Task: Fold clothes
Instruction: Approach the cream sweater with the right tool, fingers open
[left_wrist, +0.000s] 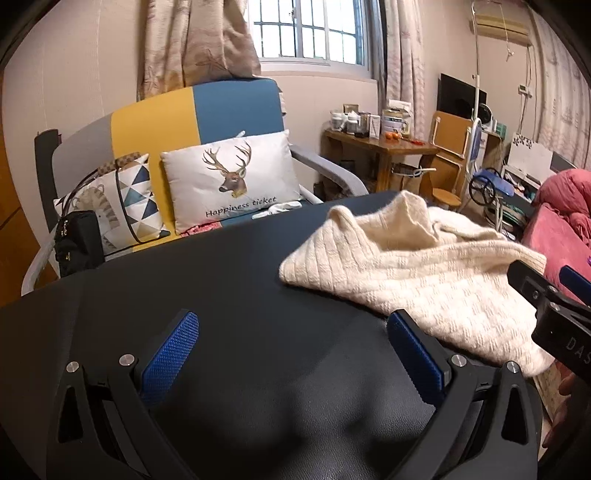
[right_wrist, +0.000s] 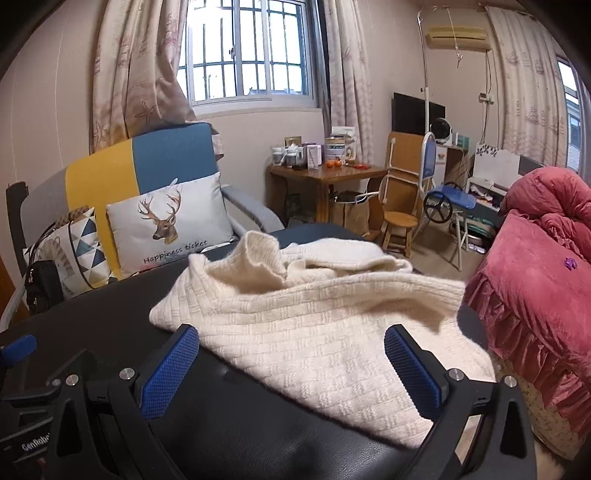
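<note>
Black tongs (left_wrist: 291, 354), blue textured pads (left_wrist: 170, 354), silver screws, white lettering

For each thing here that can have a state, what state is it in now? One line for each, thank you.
Sweater: rumpled, not folded, lying on the black table, one edge over the table's right side.
Left claw: open, empty, above bare table.
Right claw: open, empty, sweater lying between its fingers.
Curtains: drawn aside.
Deer pillow: upright against the sofa back.
</note>
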